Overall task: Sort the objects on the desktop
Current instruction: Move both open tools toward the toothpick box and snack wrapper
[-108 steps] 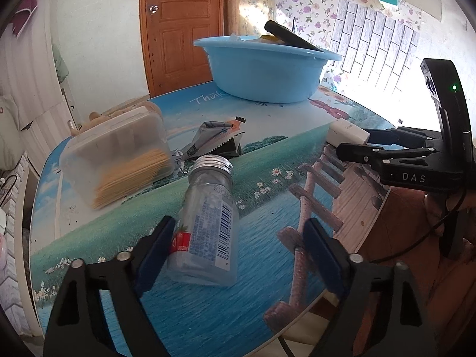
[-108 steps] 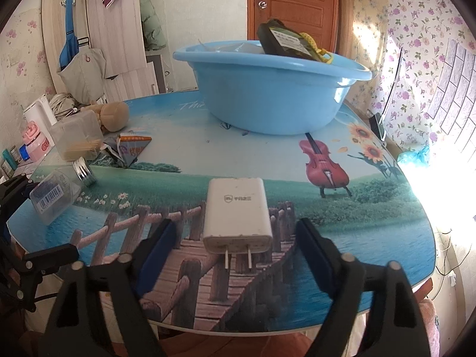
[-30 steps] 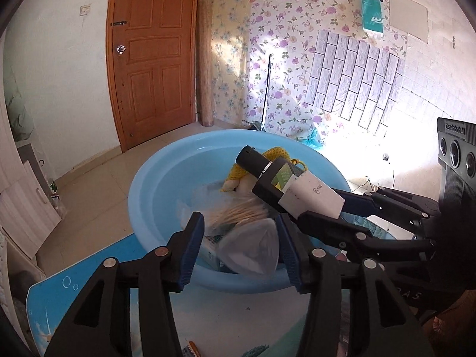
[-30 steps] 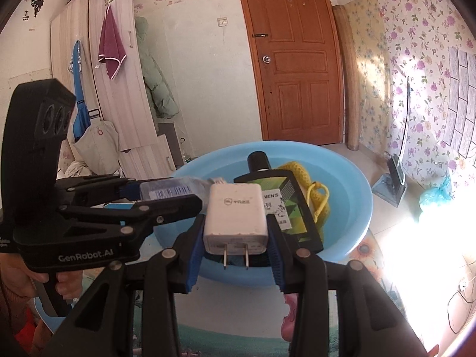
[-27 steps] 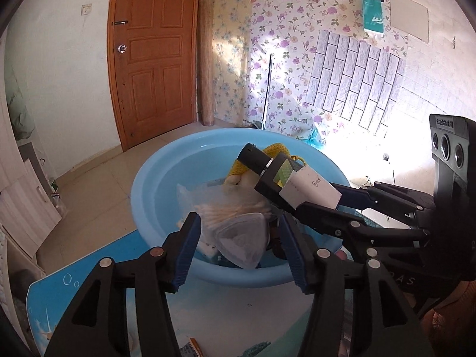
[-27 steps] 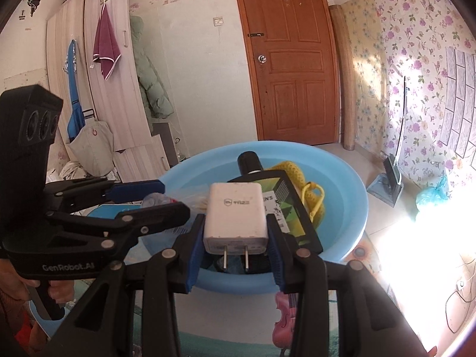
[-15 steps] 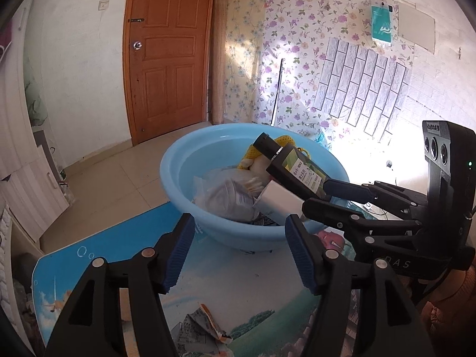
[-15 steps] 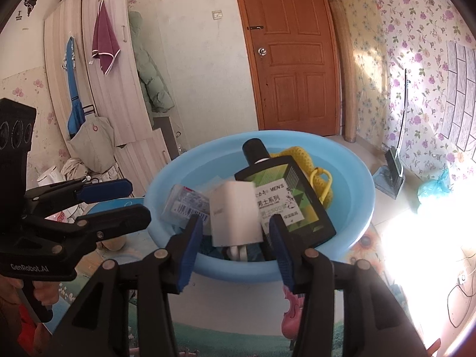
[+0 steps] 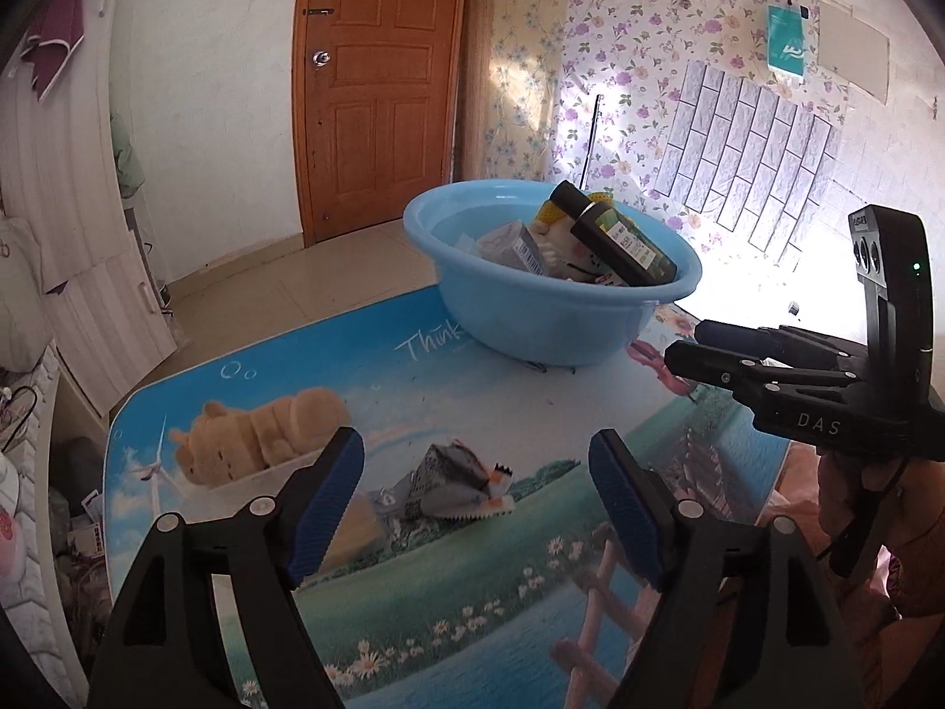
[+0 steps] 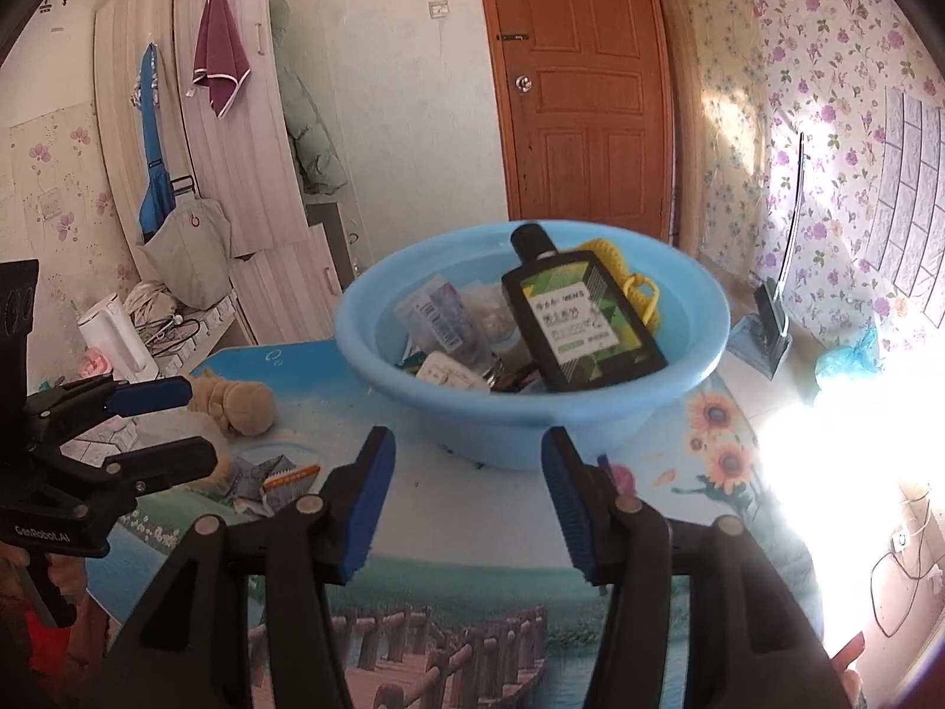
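We have both grippers clear of the blue basin (image 10: pixel 531 413), which sits at the far side of the desk (image 9: pixel 366 366) and holds a dark bottle (image 10: pixel 582 325), a barcoded pack (image 10: pixel 440 310) and a white charger (image 10: pixel 443 372) among other bits. Our left gripper (image 9: pixel 475 502) has nothing between its blue pads (image 9: pixel 328 499) and its jaws are opening; our right gripper (image 10: pixel 466 502) is likewise bare, its jaws opening more slowly and standing narrower than the left's. What remains to sort lies on the left half of the desk: a crumpled foil wrapper (image 9: pixel 460 481) straight ahead of the left gripper, a clear plastic box (image 9: pixel 354 526) just beside it and partly behind the left finger, and a plush bear (image 9: pixel 260 437) lying on the box's far end. We judge the next pick to be one of these, most likely the wrapper, since it is framed between the left jaws. To do it well we should let the left jaws reach full spread before descending, come down over the wrapper's bulkiest fold so that the pads bite on crumpled foil and do not skid along the desk, and keep clear of the box edge. The right gripper should stay to its own side, so the two never cross over the basin.
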`<state>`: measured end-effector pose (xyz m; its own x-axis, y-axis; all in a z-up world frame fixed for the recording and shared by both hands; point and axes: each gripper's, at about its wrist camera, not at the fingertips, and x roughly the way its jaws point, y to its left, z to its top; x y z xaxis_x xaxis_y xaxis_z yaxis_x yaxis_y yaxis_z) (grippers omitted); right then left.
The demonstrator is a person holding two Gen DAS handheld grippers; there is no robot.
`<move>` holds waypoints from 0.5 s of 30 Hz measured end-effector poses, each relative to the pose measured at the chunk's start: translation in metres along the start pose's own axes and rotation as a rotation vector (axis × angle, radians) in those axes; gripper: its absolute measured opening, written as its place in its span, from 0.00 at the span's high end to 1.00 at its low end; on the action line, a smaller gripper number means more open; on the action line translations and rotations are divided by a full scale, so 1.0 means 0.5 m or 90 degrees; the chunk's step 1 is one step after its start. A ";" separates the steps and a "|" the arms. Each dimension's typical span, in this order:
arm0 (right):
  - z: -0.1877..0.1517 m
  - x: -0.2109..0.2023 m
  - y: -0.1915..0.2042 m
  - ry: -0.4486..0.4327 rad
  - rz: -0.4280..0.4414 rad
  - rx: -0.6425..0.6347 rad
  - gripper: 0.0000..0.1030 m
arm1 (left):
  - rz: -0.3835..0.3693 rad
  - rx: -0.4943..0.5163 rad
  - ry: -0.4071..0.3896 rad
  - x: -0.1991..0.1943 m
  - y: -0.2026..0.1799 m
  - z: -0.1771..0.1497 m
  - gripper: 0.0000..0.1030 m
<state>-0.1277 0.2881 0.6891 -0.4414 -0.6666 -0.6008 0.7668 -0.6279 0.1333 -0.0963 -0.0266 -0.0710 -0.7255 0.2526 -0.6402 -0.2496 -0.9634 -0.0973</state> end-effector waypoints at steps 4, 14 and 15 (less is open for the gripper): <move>-0.036 0.003 0.012 0.037 0.003 0.005 0.50 | 0.015 -0.018 0.007 -0.020 0.023 -0.036 0.19; -0.062 0.019 0.074 0.089 0.026 -0.024 0.50 | 0.088 -0.091 0.009 -0.045 0.108 -0.068 0.12; -0.062 0.022 0.078 0.092 0.027 -0.024 0.50 | 0.096 -0.096 0.005 -0.048 0.117 -0.069 0.10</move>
<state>-0.0881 0.2691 0.6632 -0.3377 -0.6258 -0.7031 0.8016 -0.5828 0.1337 -0.0713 -0.0920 -0.0877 -0.7418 0.1041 -0.6625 -0.0391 -0.9929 -0.1122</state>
